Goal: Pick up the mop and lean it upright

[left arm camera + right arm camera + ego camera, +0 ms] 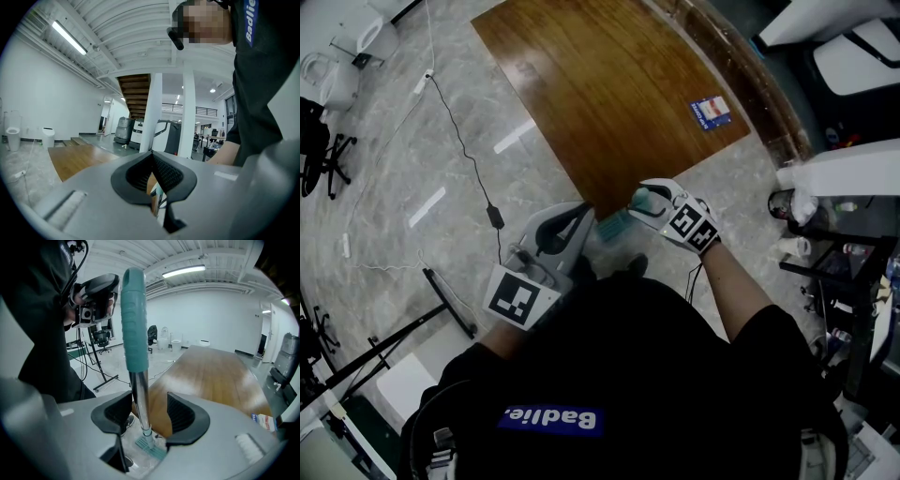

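Note:
The mop stands nearly upright on the marble floor, right in front of me. It has a teal grip (134, 319), a metal pole (140, 399) and a teal head (151, 447) resting on the floor at the corner of the wooden platform. In the head view its head (614, 225) shows just past my grippers. My right gripper (150, 411) is open, its jaws either side of the pole, which runs close by the left pad (123, 409). From the head view that gripper (649, 202) sits at the top of the mop. My left gripper (581, 217) is beside it with jaws together (152, 157), nothing held.
A wooden platform (600, 94) lies ahead with a small blue-and-white box (710, 112) on it. A black cable and adapter (495, 216) run over the floor to the left, near a black stand leg (448, 302). Racks with bottles (811, 225) stand on the right.

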`<action>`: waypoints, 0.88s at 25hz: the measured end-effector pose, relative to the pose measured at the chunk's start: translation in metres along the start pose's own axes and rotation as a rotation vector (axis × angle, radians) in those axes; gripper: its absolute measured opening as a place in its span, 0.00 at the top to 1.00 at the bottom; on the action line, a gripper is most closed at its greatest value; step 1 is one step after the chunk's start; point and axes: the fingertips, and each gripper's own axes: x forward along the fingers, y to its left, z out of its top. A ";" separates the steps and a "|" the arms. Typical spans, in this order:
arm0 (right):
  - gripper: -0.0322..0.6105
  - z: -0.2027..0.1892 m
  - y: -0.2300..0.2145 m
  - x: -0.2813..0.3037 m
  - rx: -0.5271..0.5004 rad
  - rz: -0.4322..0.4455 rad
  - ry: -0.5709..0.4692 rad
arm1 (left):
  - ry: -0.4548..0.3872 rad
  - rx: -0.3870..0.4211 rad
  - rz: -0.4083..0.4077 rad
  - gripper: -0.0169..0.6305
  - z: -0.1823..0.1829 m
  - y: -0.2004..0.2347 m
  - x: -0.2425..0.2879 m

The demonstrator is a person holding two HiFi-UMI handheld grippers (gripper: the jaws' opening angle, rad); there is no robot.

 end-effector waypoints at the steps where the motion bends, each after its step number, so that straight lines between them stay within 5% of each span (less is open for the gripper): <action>1: 0.57 -0.001 0.001 0.000 0.000 0.001 0.002 | 0.001 -0.001 -0.001 0.95 0.000 0.000 0.000; 22: 0.57 -0.002 0.021 0.001 0.001 0.016 0.010 | 0.019 -0.025 -0.029 0.95 -0.012 -0.002 0.002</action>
